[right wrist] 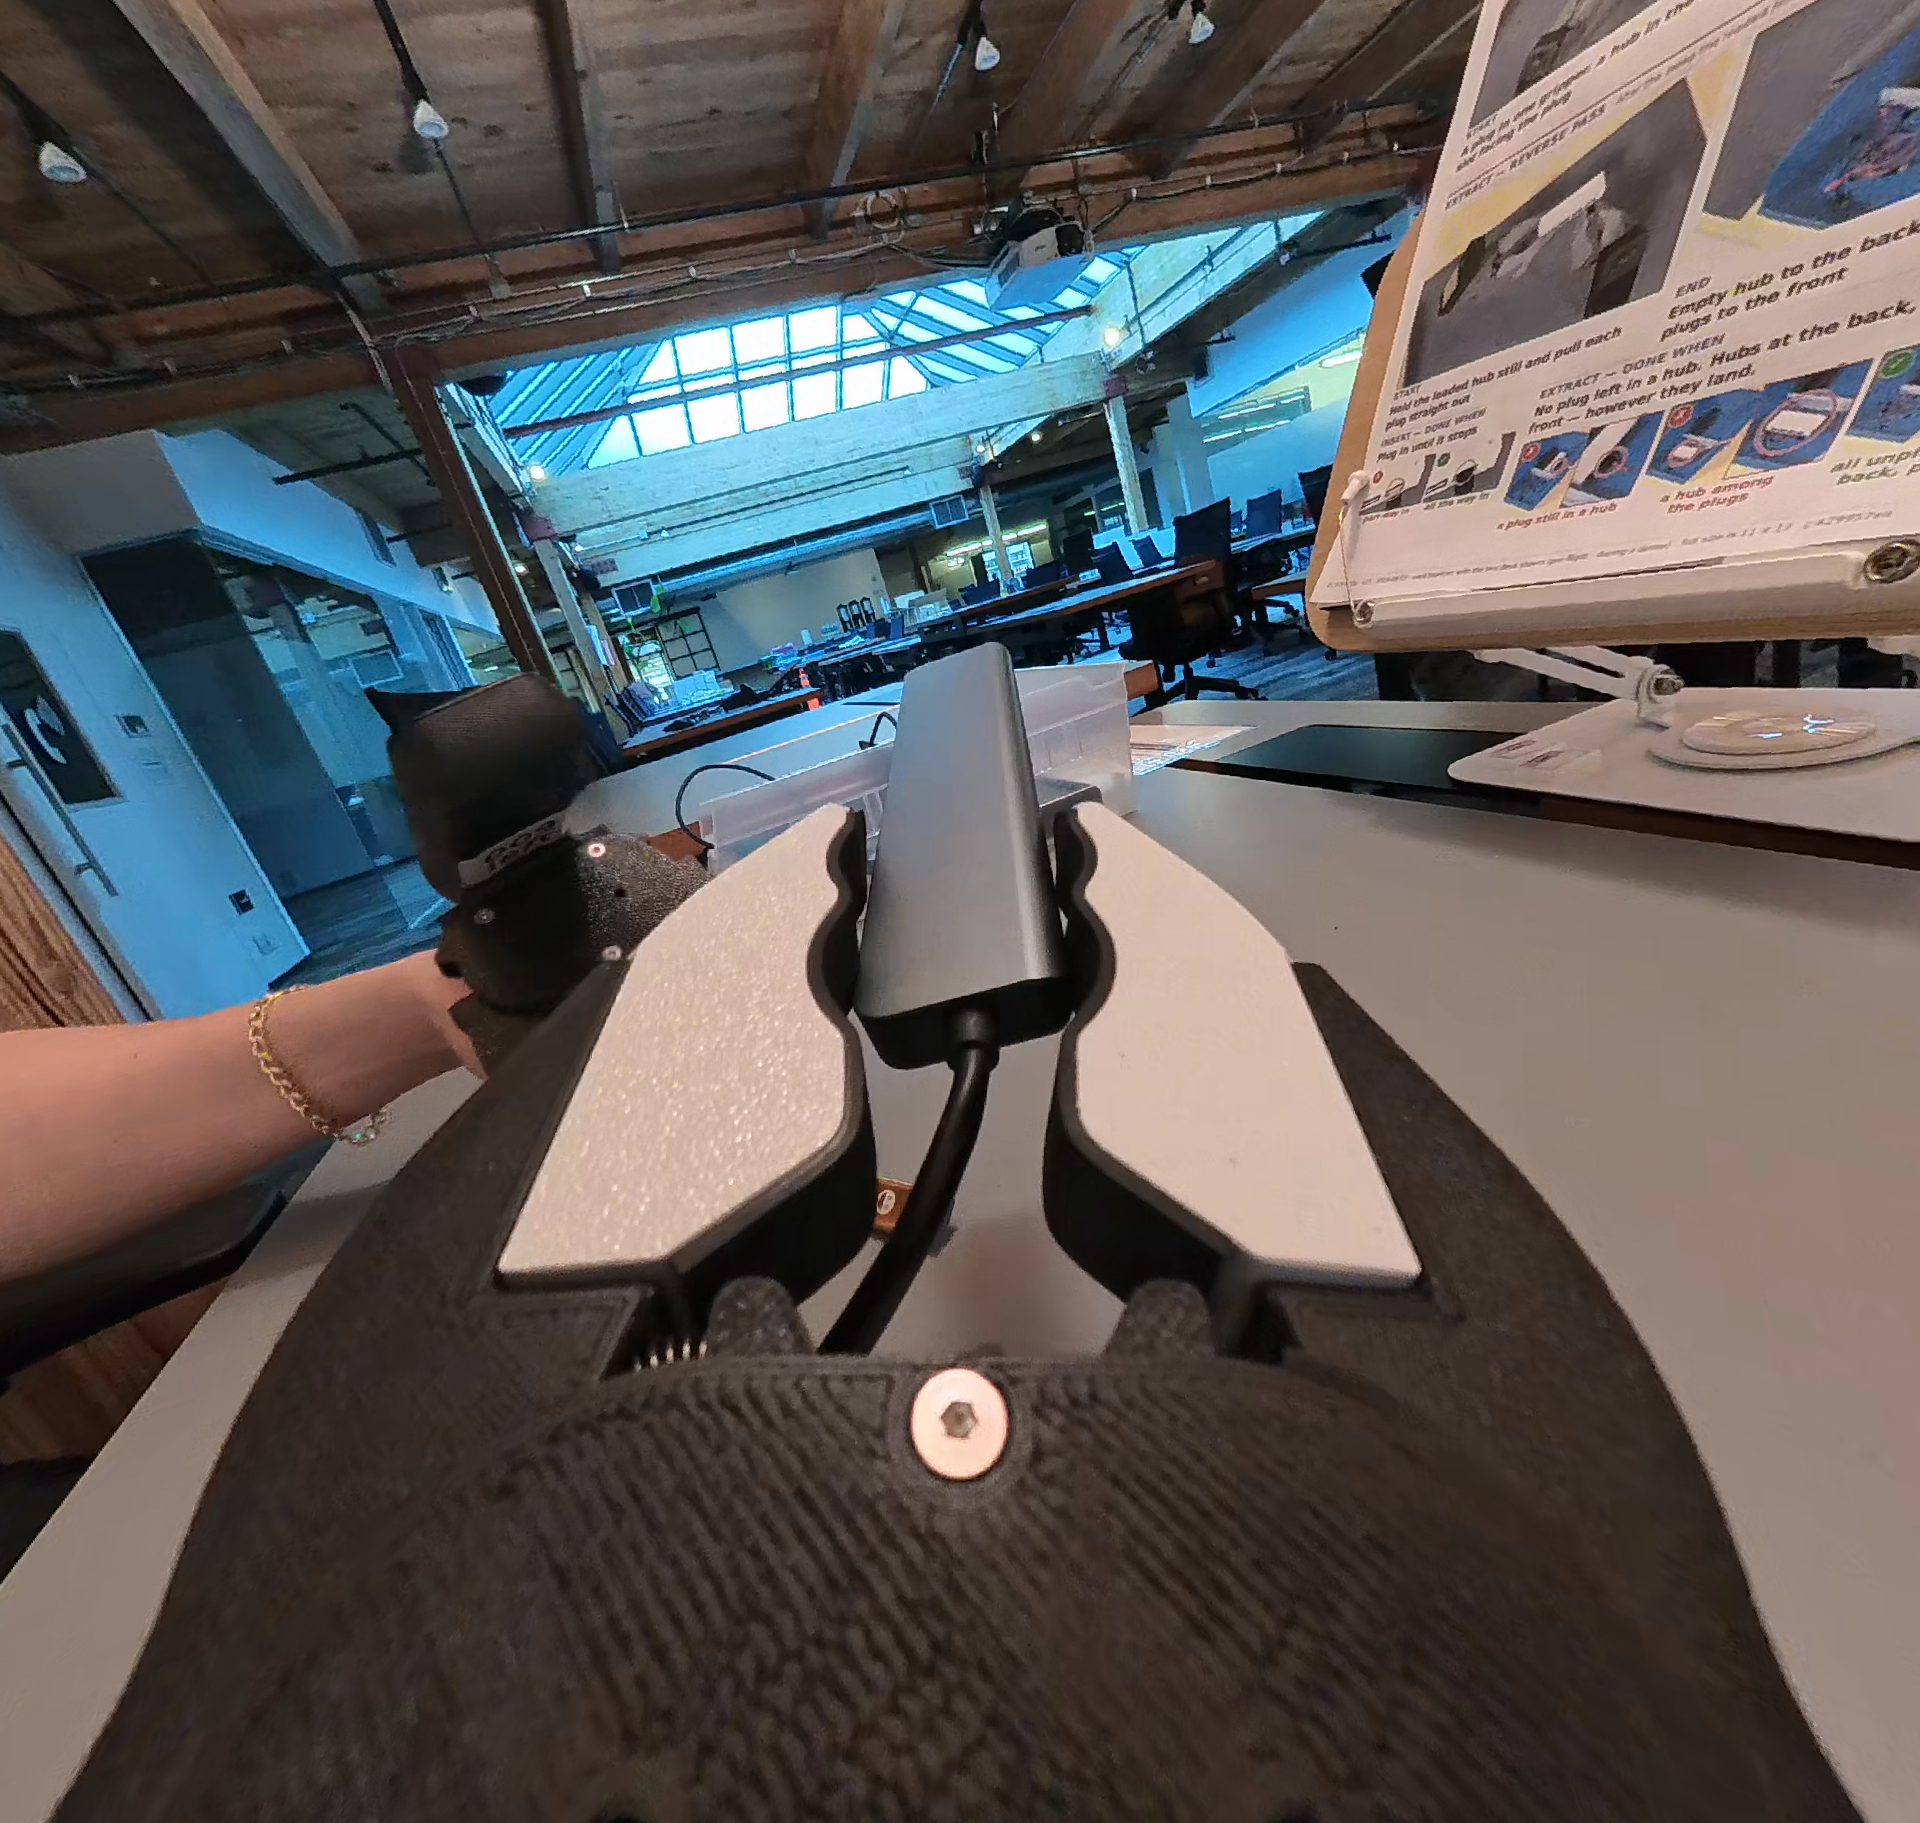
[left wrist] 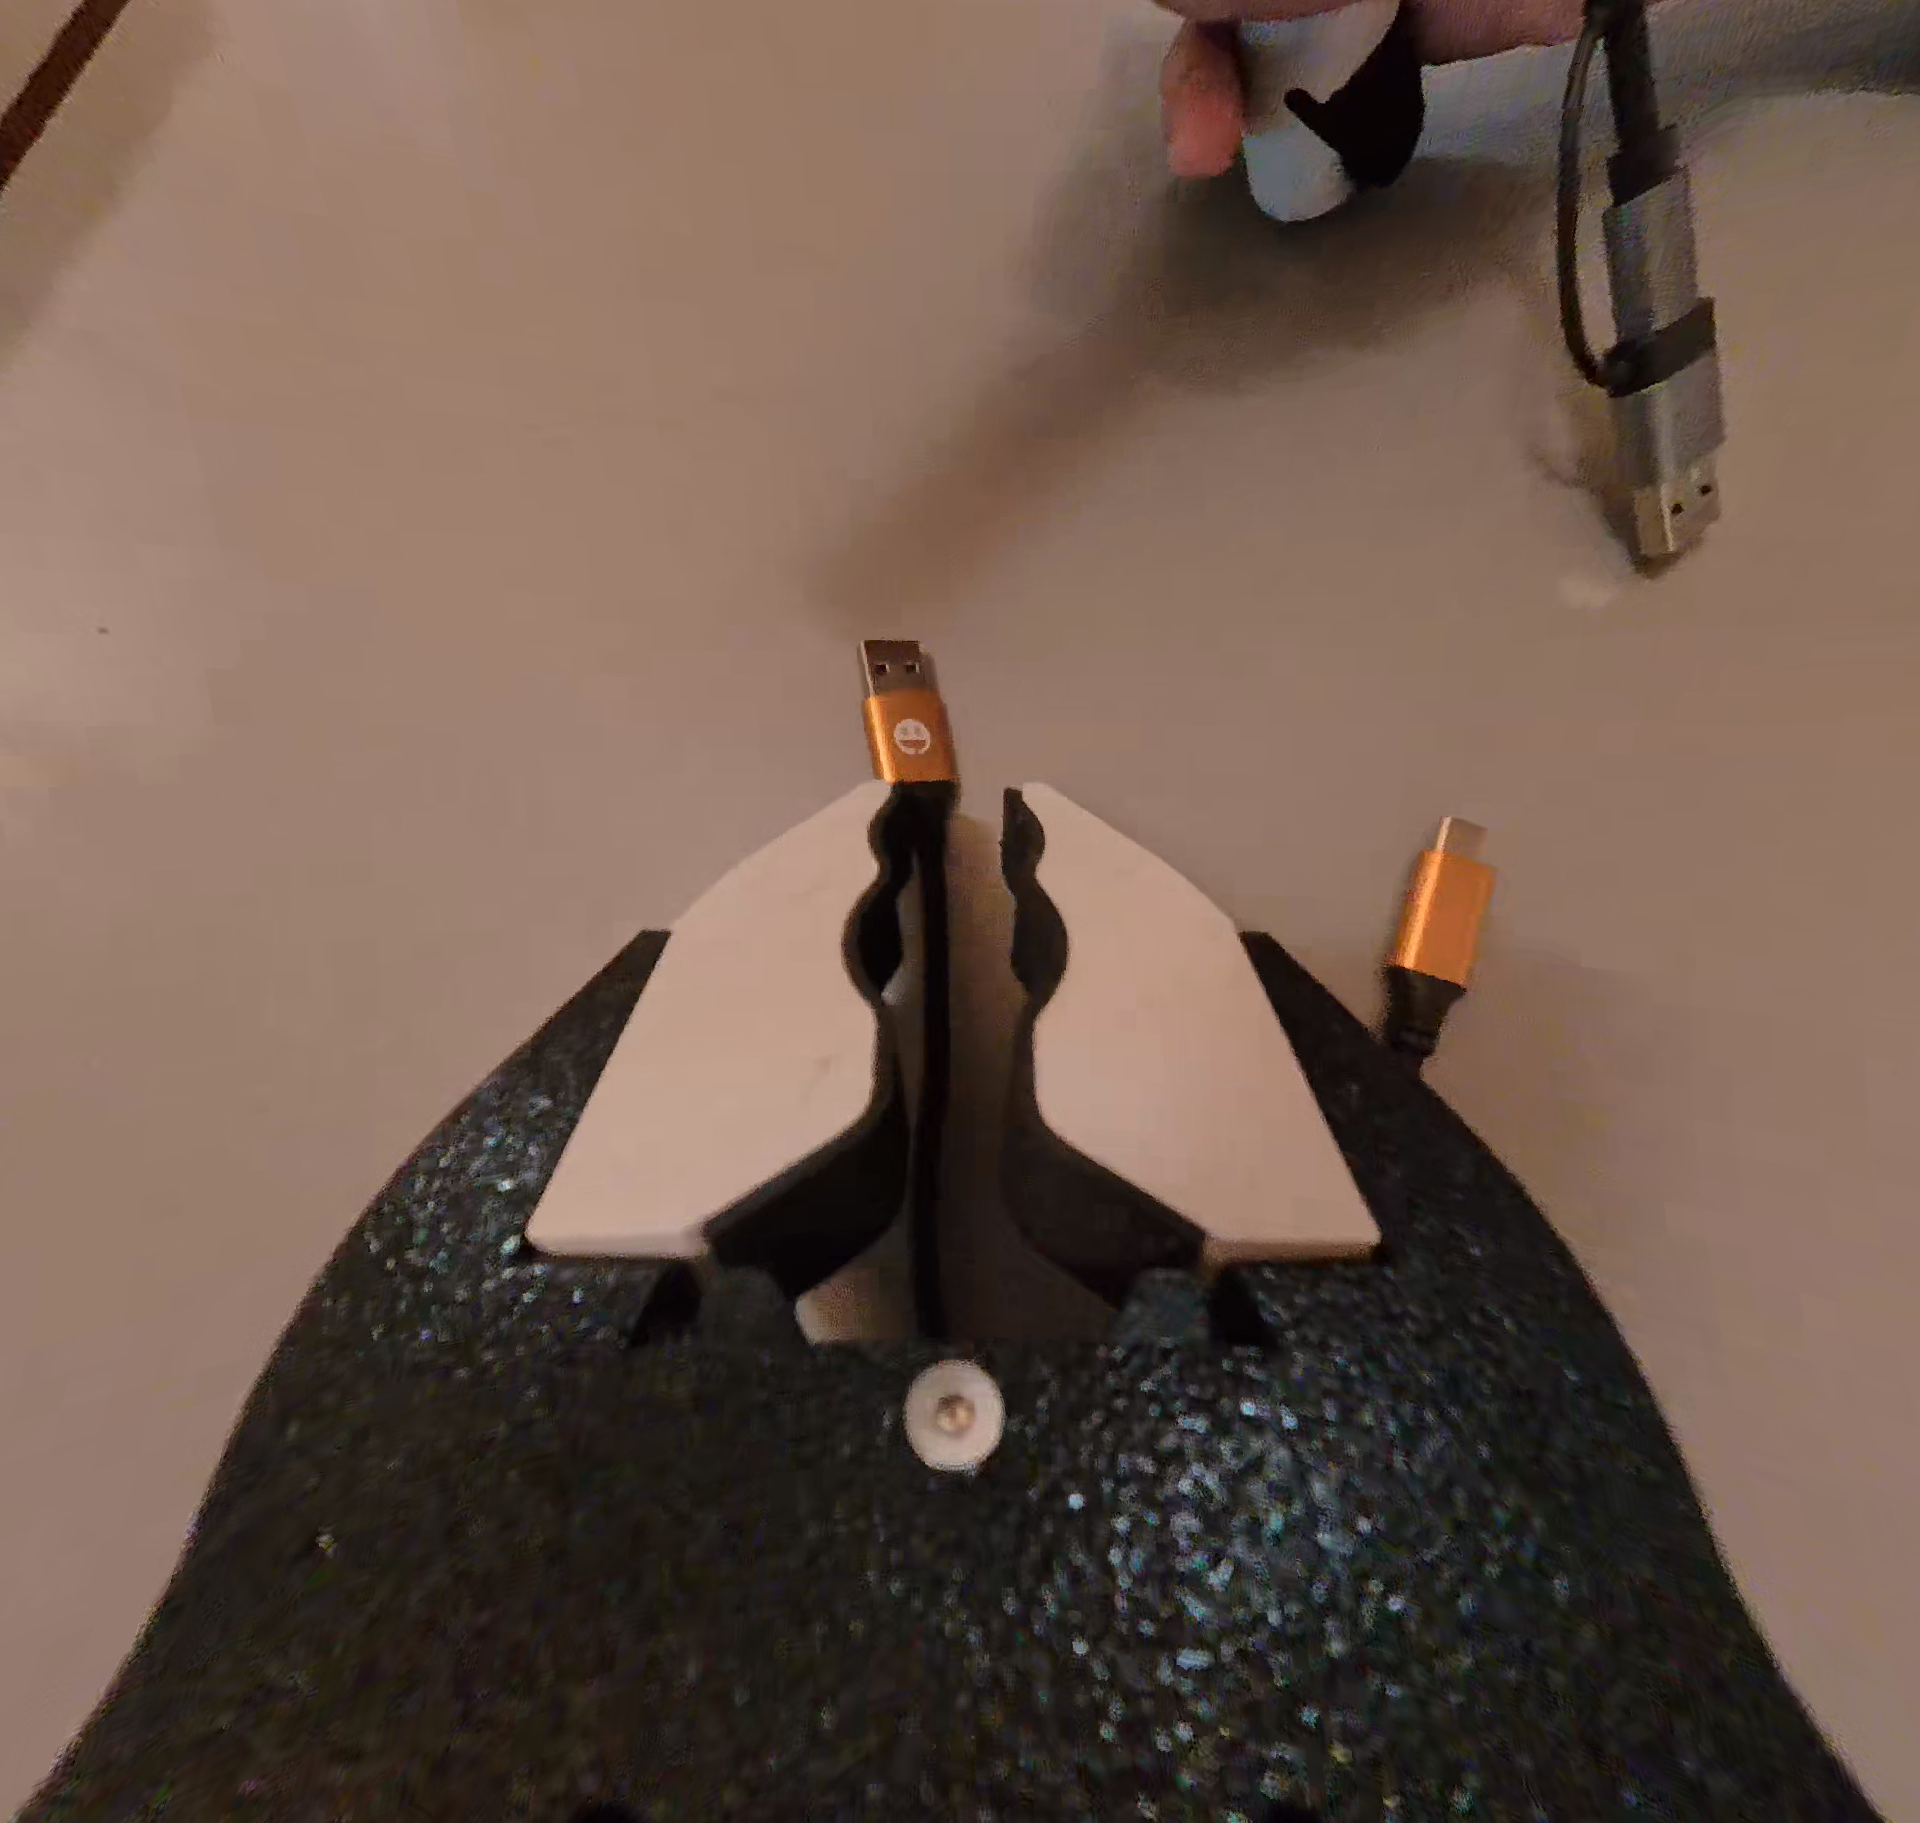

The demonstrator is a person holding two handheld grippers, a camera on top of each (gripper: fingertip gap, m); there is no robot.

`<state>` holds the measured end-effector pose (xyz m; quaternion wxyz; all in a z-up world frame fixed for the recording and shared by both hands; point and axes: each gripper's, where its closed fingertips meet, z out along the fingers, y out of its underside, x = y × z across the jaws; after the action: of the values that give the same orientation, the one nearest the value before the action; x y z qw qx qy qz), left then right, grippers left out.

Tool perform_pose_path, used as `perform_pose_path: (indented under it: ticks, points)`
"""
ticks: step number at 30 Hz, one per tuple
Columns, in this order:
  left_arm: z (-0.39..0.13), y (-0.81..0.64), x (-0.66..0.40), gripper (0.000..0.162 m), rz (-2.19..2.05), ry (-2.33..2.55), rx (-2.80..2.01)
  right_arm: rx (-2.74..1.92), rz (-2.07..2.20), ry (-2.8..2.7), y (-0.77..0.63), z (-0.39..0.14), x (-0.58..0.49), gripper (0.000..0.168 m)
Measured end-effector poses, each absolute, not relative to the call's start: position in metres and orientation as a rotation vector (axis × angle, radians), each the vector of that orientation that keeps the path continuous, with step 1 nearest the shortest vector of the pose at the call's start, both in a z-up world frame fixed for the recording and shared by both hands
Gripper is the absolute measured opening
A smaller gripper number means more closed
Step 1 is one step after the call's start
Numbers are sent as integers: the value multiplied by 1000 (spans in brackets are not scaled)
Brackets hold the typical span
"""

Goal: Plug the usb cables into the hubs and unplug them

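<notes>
The left gripper (left wrist: pixel 961 802) pinches an orange plug's (left wrist: pixel 910 731) cord, plug just past its tips above the table (left wrist: pixel 520 423), while the right gripper (right wrist: pixel 961 848) clamps a grey hub (right wrist: pixel 966 859) tilted upward.

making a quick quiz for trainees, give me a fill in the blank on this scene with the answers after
1. The left gripper pinches a cable whose plug has a ____ sleeve.
2. The right gripper is shut on a grey ____.
3. The second orange plug lies on the ____.

Answers: orange; hub; table
</notes>
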<state>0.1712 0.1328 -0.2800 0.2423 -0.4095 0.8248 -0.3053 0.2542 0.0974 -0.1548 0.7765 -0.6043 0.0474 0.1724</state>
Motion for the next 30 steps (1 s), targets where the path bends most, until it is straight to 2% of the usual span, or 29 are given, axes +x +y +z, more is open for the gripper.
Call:
perform_pose_path:
  ticks: [5, 13, 22, 30]
  points:
    - [-279, 134, 178, 18, -741, 2220, -1038, -1308, 371, 101, 97, -155, 254, 35]
    - [-284, 134, 180, 11, -699, 2250, -1030, -1312, 373, 98, 98, -155, 253, 35]
    - [-288, 136, 182, 14, -854, 2222, -1361, -1311, 370, 97, 98, -155, 253, 35]
    - [-288, 135, 184, 13, -822, 2202, -1359, -1310, 369, 98, 98, -155, 254, 35]
